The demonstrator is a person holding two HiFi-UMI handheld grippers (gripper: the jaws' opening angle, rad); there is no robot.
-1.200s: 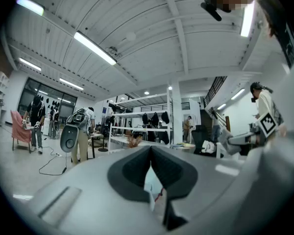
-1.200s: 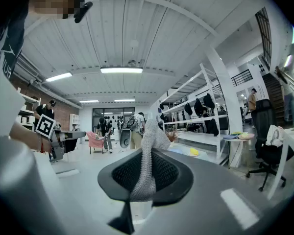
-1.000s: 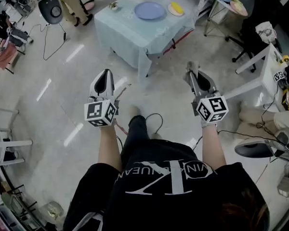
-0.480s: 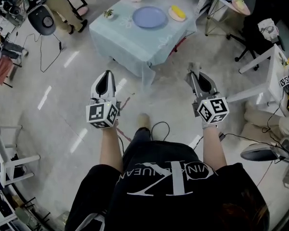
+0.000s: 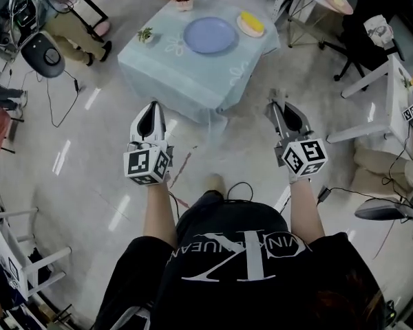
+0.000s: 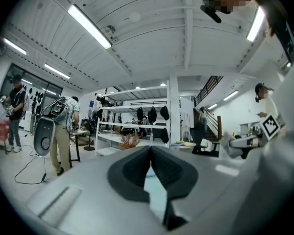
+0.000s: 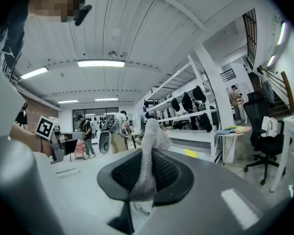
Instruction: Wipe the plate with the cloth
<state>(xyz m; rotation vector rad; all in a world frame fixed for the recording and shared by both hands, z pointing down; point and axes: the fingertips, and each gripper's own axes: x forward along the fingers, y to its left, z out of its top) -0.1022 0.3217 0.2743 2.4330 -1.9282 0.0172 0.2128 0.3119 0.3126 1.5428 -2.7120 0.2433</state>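
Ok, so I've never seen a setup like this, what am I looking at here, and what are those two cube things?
A person holds a two-jaw gripper in each hand; the marker cubes are part of them. The downward picture comes from a camera on the person's head; the other two come from cameras riding on the grippers. The left gripper is shut and empty; the right gripper pinches a grey cloth. Ahead stands a table with a blue plate and a yellow thing.

Coarse knitted cloth (image 7: 148, 160), smooth plate (image 5: 210, 35), glossy floor (image 5: 89, 163)
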